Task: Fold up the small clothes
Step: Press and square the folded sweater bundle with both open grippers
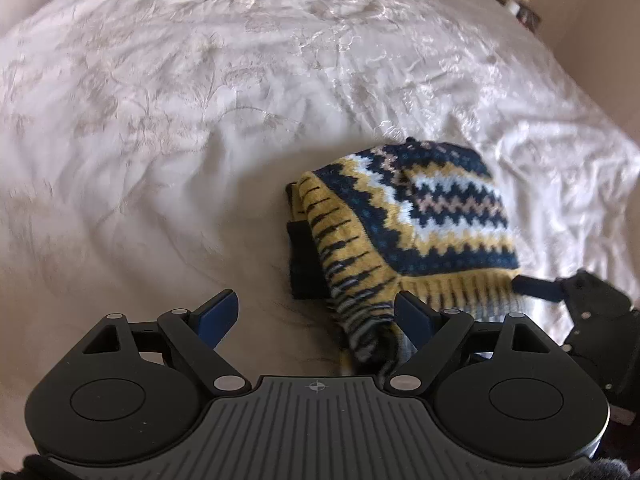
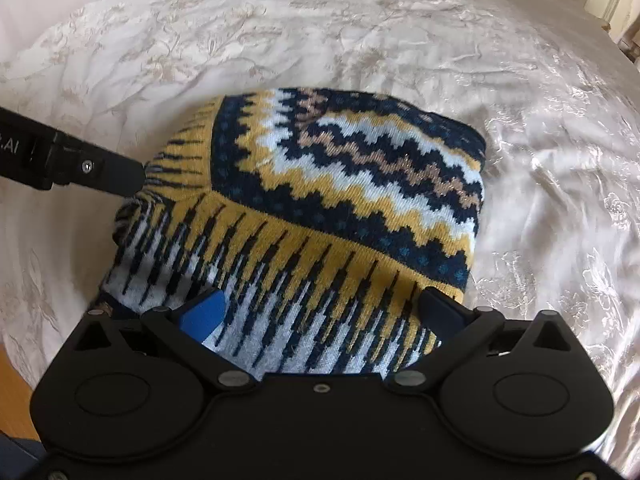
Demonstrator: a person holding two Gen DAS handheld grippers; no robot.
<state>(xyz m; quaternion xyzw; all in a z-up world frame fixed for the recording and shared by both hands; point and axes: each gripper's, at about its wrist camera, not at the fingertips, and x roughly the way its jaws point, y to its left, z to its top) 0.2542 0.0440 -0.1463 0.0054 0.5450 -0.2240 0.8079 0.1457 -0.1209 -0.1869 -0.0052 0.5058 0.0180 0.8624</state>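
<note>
Your left gripper (image 1: pixel 316 312) stands with its jaws wide apart and nothing pressed between its blue pads (image 1: pixel 218 316): the left pad hangs over bare cloth, while the right one lies against the near left corner of the garment without pinching it. That garment, a small knitted sweater in navy, mustard yellow, pale blue and tan zigzag bands with a striped ribbed hem (image 1: pixel 404 232), lies folded into a compact block on the white embroidered satin bedspread (image 1: pixel 160 140), toward the near right part of the bed as the left wrist camera sees it. A dark strip pokes out along the sweater's left edge; what it is cannot be told. In the right wrist view the tip of the left gripper rests at the sweater's left edge, seemingly touching the ribbing. Farther right, your right gripper (image 2: pixel 320 312) is spread wide across the near hem of the sweater (image 2: pixel 320 208), the ribbed band filling the gap between the jaws; whether the pads actually press on the knit cannot be told.
</note>
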